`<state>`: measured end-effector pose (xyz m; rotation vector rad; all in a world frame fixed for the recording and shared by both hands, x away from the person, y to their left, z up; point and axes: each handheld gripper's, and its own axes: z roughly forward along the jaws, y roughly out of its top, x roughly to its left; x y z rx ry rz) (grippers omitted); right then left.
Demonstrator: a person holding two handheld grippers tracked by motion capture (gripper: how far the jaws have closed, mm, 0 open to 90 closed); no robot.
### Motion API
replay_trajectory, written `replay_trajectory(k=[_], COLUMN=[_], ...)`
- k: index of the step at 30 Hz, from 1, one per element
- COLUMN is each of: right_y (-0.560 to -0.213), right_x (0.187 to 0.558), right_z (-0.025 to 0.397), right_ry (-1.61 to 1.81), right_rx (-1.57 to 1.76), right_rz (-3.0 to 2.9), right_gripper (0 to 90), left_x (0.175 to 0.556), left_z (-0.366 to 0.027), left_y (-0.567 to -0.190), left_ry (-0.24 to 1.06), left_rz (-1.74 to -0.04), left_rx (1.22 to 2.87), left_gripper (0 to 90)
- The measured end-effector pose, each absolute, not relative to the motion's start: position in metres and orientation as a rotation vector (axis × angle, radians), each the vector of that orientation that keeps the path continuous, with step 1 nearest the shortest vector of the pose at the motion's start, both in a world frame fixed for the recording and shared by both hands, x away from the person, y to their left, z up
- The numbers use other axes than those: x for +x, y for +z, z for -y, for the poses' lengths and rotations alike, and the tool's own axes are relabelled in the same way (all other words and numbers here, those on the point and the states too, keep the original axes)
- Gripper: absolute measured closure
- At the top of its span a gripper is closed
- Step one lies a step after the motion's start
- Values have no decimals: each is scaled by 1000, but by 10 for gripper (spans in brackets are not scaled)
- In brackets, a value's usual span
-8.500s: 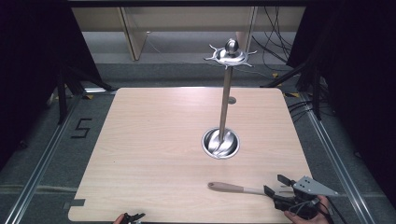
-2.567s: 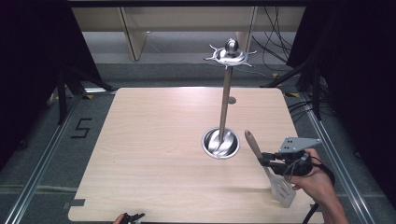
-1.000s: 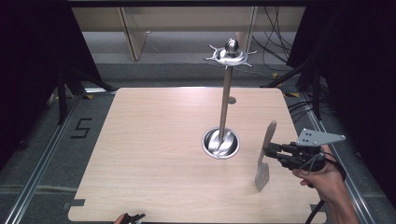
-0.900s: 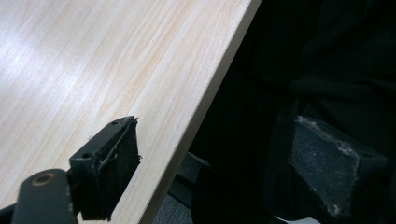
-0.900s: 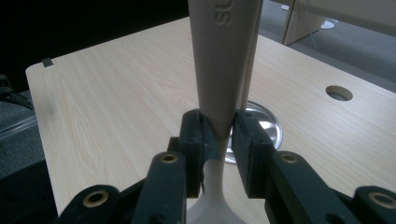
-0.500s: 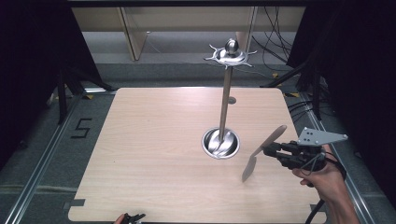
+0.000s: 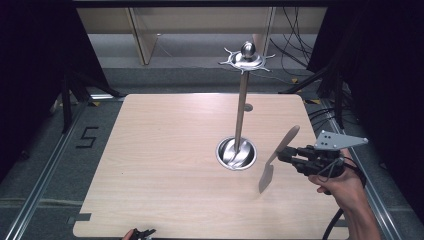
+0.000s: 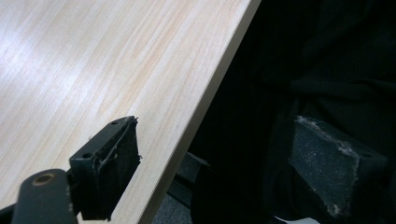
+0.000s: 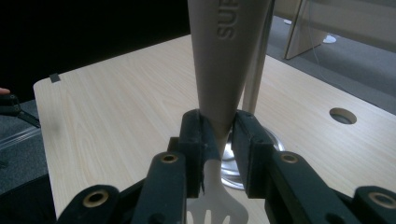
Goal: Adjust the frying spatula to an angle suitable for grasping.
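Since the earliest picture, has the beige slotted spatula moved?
Yes. The beige slotted spatula is off the wooden table, held tilted by the right gripper, right of the steel stand's base.

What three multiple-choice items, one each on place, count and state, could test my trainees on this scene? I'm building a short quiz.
1. Where is the spatula?
A. lying on the table
B. lifted, right of the stand
C. hung on the stand

2. How many utensils hang from the stand?
A. none
B. two
C. four

3. How is the left gripper?
A. shut on a spoon
B. shut, empty
C. open, empty

Answers: 1 B, the right gripper holds it tilted above the table. 2 A, its top hooks are bare. 3 C, its jaws stand wide apart at the table edge.
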<state>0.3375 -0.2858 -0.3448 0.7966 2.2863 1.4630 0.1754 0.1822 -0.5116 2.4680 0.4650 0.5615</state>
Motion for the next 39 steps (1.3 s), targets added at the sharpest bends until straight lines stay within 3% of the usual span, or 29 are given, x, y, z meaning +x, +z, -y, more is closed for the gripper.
replay_trajectory(k=[25,39], right_y=[-305,-286], right_x=[372,394], right_z=[263,253], right_ry=[1438,1413], right_rx=[739,744], right_rz=[-2296,-2319], right_gripper=[748,748], left_x=[176,176], left_z=[-182,-184], left_y=[-512,-511], left_ry=[605,562], left_rz=[-477,-470], left_rx=[2452,2459], left_gripper=[149,149])
